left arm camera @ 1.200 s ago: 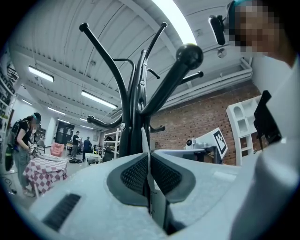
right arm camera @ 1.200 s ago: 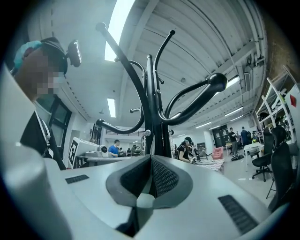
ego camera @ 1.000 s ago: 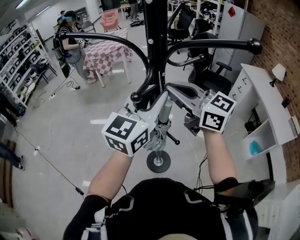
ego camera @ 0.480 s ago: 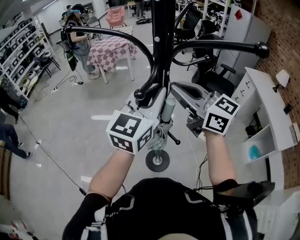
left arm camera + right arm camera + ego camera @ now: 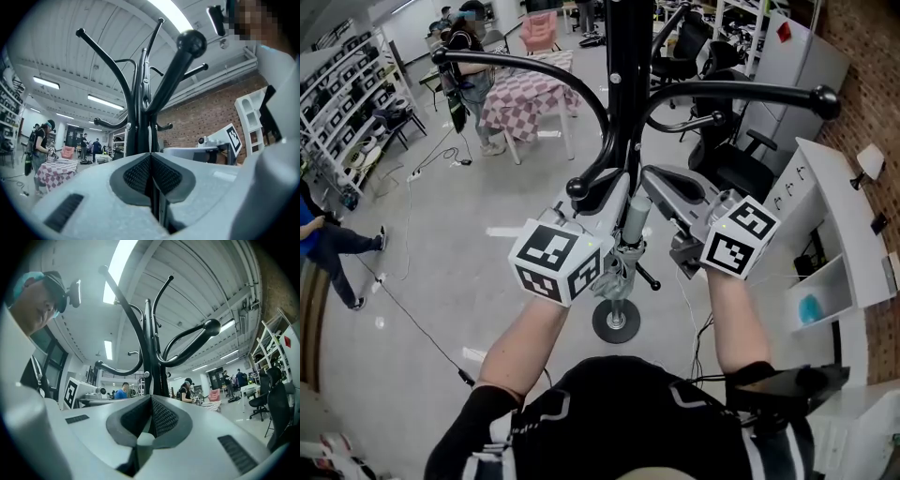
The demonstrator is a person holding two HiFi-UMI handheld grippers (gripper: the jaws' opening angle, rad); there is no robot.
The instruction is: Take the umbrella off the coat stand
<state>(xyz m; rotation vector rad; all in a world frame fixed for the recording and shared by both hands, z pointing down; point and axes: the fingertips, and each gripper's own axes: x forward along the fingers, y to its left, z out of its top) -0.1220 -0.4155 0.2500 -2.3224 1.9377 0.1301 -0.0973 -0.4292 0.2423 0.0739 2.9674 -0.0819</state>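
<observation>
Obs., mid-task: over the last second almost nothing shifts. Both marker cubes sit low in the centre of the head view, where they were. The umbrella (image 5: pixel 635 220) keeps its place between them, with its grey handle tilted up just right of the coat stand (image 5: pixel 616 84) pole. Its folded canopy (image 5: pixel 617 277) hangs down toward the stand's round base (image 5: pixel 616 322). Only real changes: the camera has tipped a little, and a person in blue (image 5: pixel 323 246) has walked in at the left edge, well apart from the work. Left gripper (image 5: pixel 150 157): jaws pressed flat together, pads meeting along one seam. A thin dark line runs low in that seam; cannot tell what it is, so no grip logged. Right gripper (image 5: pixel 151 399): jaws likewise drawn in, with a pale rounded end (image 5: pixel 144 440) lodged low between them, which I take for the umbrella's handle. Reading: the grip seems made but the lift has not begun, and the umbrella looks not yet off the stand, close by the low hook knob (image 5: pixel 576 187). The next move likely calls for a pull up and outward, clear of that knob.
</observation>
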